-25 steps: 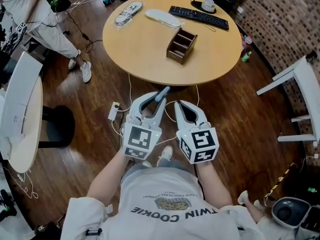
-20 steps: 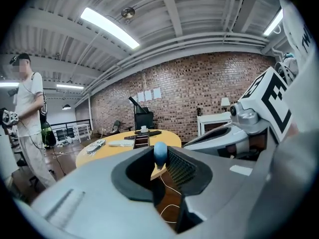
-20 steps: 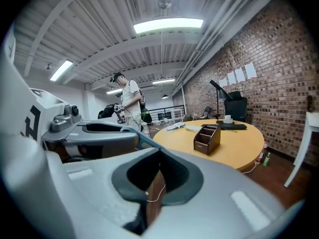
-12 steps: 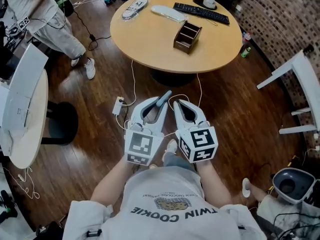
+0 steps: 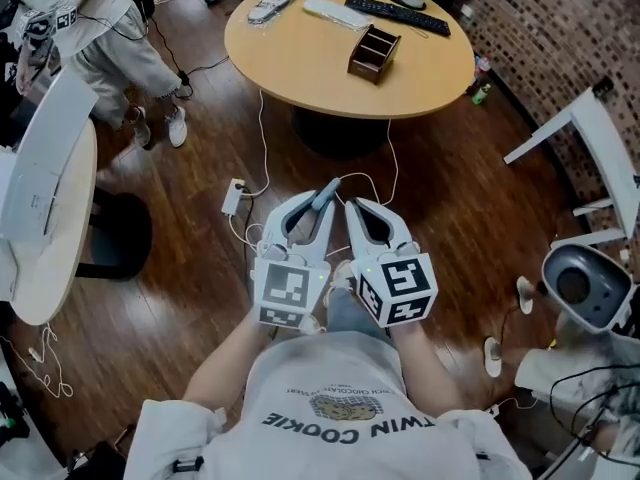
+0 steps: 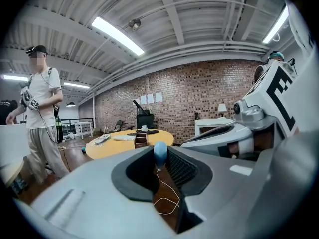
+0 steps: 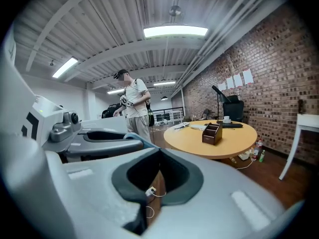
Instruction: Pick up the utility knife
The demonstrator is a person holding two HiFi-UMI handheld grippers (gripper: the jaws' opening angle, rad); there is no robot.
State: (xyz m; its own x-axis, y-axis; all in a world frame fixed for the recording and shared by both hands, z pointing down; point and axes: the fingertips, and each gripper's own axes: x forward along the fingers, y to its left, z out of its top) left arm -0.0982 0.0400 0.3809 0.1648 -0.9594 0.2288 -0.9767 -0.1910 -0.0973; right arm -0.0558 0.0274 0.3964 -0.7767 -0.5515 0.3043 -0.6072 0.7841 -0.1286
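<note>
My left gripper (image 5: 318,206) is shut on the utility knife (image 5: 326,192), whose grey-blue end pokes out past the fingertips, over the wooden floor. In the left gripper view the knife (image 6: 160,153) shows as a rounded blue tip pinched between the dark pads (image 6: 182,169). My right gripper (image 5: 352,208) hangs close beside the left one, its jaws together with nothing in them. In the right gripper view its tips (image 7: 159,151) meet. Both grippers are held in front of my body, well short of the round wooden table (image 5: 300,58).
On the table stand a wooden organizer (image 5: 373,53), a keyboard (image 5: 397,15) and a cup. A power strip (image 5: 233,198) with cables lies on the floor ahead. A person (image 5: 100,38) stands upper left, a white table (image 5: 40,218) left, a white chair (image 5: 590,138) and a bin (image 5: 585,288) right.
The round table has slid away toward the top of the head view while both grippers stayed side by side in front of me. The left grip on the knife is unchanged.
</note>
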